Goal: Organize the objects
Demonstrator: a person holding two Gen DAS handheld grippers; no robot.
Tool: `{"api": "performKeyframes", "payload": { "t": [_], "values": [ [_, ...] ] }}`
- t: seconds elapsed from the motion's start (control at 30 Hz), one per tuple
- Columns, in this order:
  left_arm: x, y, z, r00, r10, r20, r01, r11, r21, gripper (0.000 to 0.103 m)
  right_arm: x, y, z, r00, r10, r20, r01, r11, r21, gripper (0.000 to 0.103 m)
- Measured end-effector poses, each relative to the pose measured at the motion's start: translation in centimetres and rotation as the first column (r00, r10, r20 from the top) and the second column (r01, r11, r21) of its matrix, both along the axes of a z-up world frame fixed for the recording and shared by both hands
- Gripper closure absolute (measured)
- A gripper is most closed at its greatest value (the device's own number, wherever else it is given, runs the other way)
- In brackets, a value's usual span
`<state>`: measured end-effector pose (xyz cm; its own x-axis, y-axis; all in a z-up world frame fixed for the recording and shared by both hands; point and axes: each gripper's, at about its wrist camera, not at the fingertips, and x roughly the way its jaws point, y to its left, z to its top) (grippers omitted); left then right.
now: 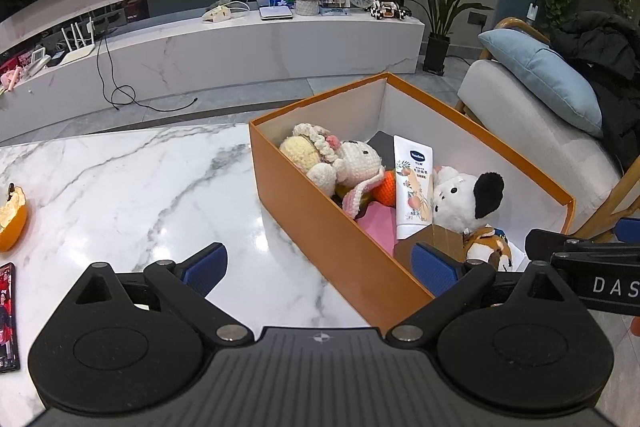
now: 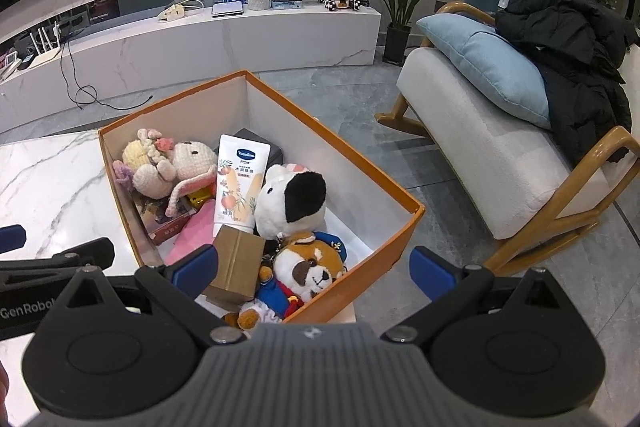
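Both the left tongs (image 1: pixel 320 267) and right tongs (image 2: pixel 314 265) gape wide, holding nothing; the orange box (image 2: pixel 400 227) sits just ahead of both, packed with toys and a lotion tube (image 2: pixel 239 183). I'd judge the sorting nearly finished; best lift both tongs straight up, clear of the rim

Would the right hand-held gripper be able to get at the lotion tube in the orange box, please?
Probably yes: the right hand-held gripper is open above the orange box, and the lotion tube lies on top of the pile, uncovered, beside the black-eared plush.
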<state>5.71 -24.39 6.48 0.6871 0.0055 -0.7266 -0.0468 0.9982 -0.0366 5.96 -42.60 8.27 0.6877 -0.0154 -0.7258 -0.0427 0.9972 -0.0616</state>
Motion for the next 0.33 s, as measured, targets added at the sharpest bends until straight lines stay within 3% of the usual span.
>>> {"api": "performKeyframes", "payload": {
  "t": [0.33],
  "values": [
    [-0.04,0.0,0.12,1.0,0.001,0.008,-0.001,1.0,0.009,0.0,-0.02,0.06,-0.01,1.0,-0.005,-0.002,0.005,1.0,0.006,0.001]
  ]
}}
